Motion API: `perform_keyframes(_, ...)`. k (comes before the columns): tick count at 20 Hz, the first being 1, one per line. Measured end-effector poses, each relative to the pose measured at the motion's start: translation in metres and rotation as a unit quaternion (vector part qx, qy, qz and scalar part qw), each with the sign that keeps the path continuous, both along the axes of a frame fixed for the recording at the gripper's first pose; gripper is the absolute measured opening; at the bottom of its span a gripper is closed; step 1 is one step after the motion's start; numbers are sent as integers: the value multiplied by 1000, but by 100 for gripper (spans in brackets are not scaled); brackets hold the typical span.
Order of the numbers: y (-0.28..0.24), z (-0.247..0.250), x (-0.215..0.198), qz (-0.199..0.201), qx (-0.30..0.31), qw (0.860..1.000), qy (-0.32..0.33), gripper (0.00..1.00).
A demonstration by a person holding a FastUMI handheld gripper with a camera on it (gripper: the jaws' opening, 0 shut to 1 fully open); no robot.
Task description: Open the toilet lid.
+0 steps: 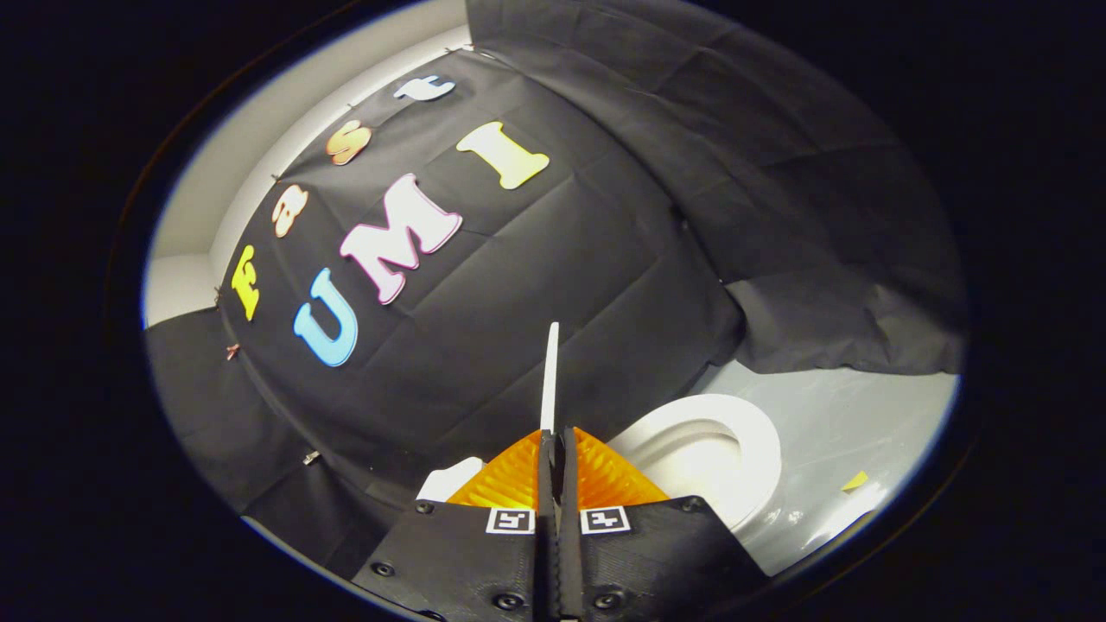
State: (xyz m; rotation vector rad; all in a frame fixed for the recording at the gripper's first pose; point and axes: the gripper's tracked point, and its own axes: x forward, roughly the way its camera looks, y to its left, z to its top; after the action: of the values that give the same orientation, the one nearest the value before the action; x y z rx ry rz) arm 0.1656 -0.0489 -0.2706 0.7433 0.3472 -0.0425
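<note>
Beside the open bowl (704, 453), tool (553, 445) clamping upright toilet lid (549, 376) edge

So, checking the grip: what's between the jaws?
The toilet lid, edge-on and raised off the seat, pinched by both jaws; the gripper view shows it.

The toilet lid (549, 376) stands upright, edge-on, pinched between the tongs (553, 436); the seat (760, 441) lies right, on the floor (864, 423).

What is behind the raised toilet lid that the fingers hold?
The gripper is shut on the toilet lid, seen edge-on and upright. Behind it hangs the black cloth. The toilet tank is mostly hidden by the fingers.
</note>
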Motion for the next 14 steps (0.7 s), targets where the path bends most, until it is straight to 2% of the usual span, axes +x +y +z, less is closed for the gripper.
perform_keyframes(5, 52, 38, 7, 33, -52, 998, -23, 5)
perform_keyframes(14, 141, 76, 2, 92, -112, 988, -57, 5)
